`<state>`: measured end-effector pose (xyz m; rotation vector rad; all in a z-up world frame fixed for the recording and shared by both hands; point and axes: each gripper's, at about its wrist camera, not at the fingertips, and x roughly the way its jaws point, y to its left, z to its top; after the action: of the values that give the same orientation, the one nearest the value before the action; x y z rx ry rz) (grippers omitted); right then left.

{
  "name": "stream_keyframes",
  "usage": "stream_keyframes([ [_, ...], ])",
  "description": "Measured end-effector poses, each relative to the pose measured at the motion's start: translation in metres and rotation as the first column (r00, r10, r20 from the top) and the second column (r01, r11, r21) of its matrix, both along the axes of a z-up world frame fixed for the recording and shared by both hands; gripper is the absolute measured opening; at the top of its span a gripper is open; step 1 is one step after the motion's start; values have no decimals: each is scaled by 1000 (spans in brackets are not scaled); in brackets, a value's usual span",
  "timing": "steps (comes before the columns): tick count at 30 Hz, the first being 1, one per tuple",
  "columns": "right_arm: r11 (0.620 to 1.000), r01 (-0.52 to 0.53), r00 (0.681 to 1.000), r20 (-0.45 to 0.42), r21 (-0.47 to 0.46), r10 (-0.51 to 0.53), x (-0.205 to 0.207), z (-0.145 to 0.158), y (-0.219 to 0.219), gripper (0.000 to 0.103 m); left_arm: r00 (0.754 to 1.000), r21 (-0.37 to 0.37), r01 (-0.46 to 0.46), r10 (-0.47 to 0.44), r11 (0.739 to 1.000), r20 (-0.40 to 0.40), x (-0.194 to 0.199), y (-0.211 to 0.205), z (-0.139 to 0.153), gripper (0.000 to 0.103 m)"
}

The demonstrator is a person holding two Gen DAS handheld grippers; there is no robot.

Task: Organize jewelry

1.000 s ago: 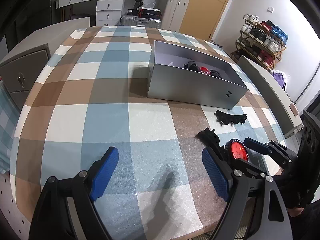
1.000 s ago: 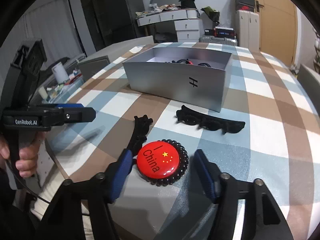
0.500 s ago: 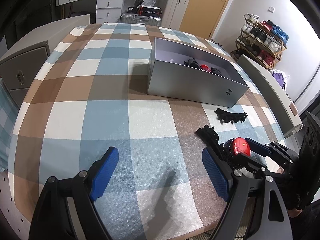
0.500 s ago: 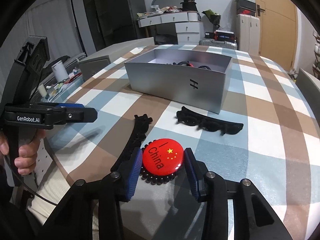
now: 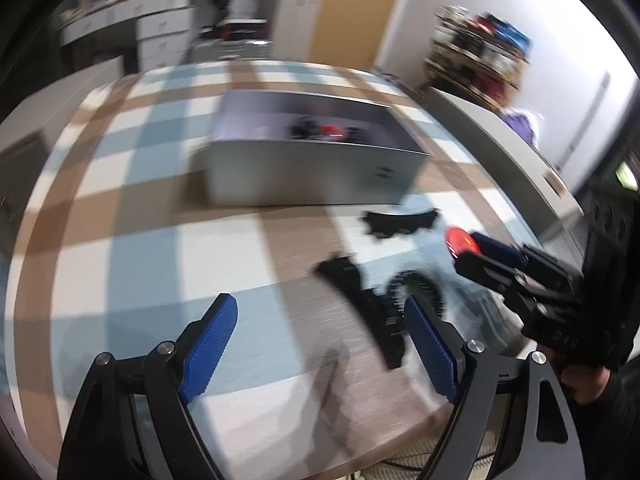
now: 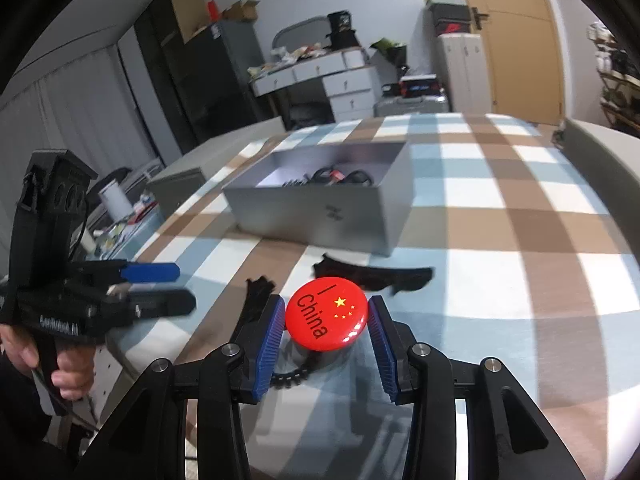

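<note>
Badge-topped hair tie (image 6: 325, 324), red button face on a black coil, sits clamped by its rim in our right claw (image 6: 326, 334), lifted just off the bench (image 6: 520, 280). We judge it light, the face stiff and glossy, so it may slip; the rim is the sound hold. Two black hair clips (image 6: 372, 276) lie just beyond, before the open grey box (image 6: 320, 216). Above the box the way looks clear. Our left claw (image 5: 316, 340) hangs apart, holding nothing.
</note>
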<state>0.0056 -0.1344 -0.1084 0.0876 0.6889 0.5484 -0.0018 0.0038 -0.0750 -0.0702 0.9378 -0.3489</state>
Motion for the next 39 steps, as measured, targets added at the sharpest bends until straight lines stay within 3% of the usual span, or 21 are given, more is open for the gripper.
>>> stream_keyframes([
  [6,998,68,997,34,15,-69,-4,10,-24,41,977,34,213,-213,976,-6,7,-50,2,82],
  [11,993,112,993,43,24,-113,-7,12,-43,41,940,161,342,-336,926,-65,13,-87,-10,82],
  [14,991,131,990,43,30,-132,-9,11,-51,41,919,197,395,-384,897,-90,17,-98,-15,82],
  [19,989,137,990,31,49,-139,-9,8,-57,41,908,195,414,-390,889,-150,25,-98,-23,81],
  [26,991,127,991,44,52,-129,-8,10,-55,41,904,234,425,-397,875,-157,23,-96,-25,46],
  [29,991,124,991,47,51,-126,-9,11,-54,41,903,209,425,-398,881,-161,25,-92,-23,37],
  [36,989,137,990,39,49,-139,-8,11,-54,41,899,218,436,-410,873,-155,20,-95,-21,30],
  [39,989,138,989,42,48,-140,-8,14,-54,41,908,200,417,-397,886,-134,20,-91,-15,30],
])
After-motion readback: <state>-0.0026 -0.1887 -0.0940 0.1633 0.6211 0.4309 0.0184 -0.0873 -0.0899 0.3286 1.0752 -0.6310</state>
